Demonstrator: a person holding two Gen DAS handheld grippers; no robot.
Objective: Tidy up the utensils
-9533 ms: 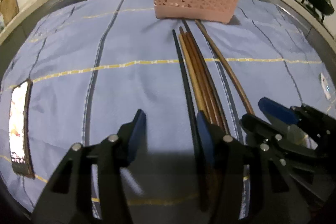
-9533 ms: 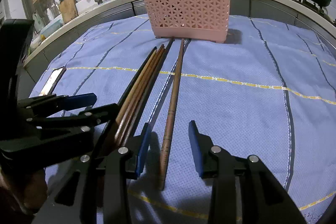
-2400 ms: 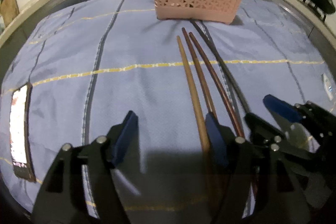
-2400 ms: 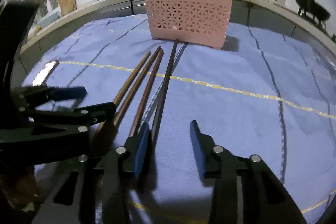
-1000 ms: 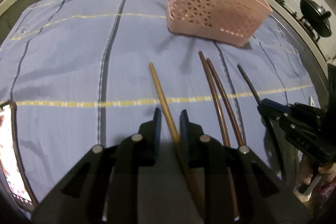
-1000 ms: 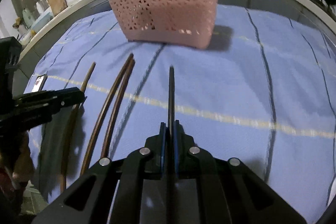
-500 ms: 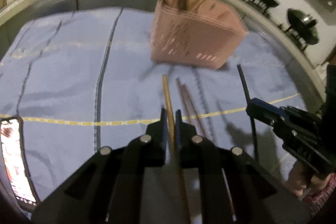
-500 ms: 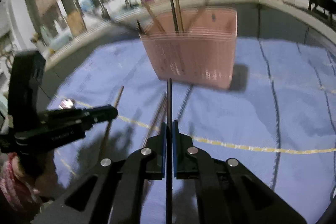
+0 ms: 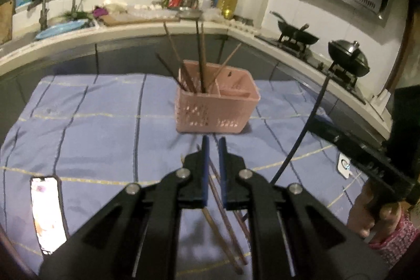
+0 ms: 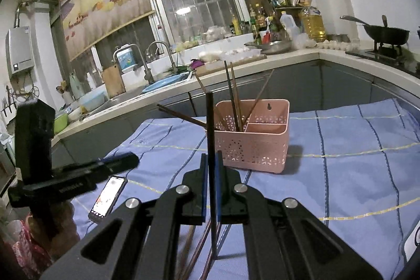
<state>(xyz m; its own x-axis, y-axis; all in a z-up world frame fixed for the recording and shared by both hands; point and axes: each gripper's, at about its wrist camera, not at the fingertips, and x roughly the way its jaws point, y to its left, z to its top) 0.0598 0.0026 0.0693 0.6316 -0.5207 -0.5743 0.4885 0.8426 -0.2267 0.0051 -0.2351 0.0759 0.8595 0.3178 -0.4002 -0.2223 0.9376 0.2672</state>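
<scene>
The right gripper (image 10: pixel 210 176) is pinched tight on 1 black chopstick (image 10: pixel 210 127). The stick stands almost straight up between the 2 blue pads (image 10: pixel 218 169), and its top reaches as high as the far counter in the right view. From the left view, the same black stick leans up over the right side of the blue cloth (image 9: pixel 92 122).

The left gripper (image 9: pixel 212 152) has its fingers close together with a thin gap. No stick is seen between the tips, so I cannot tell if it grips anything. Brown chopsticks (image 9: pixel 223 217) lie on the cloth under and just behind it.

The pink basket (image 9: pixel 218 109) sits in the middle of the cloth, far from both grippers. Several chopsticks (image 9: pixel 200 57) stand in its left part. A phone (image 9: pixel 47 211) lies near the left edge.
</scene>
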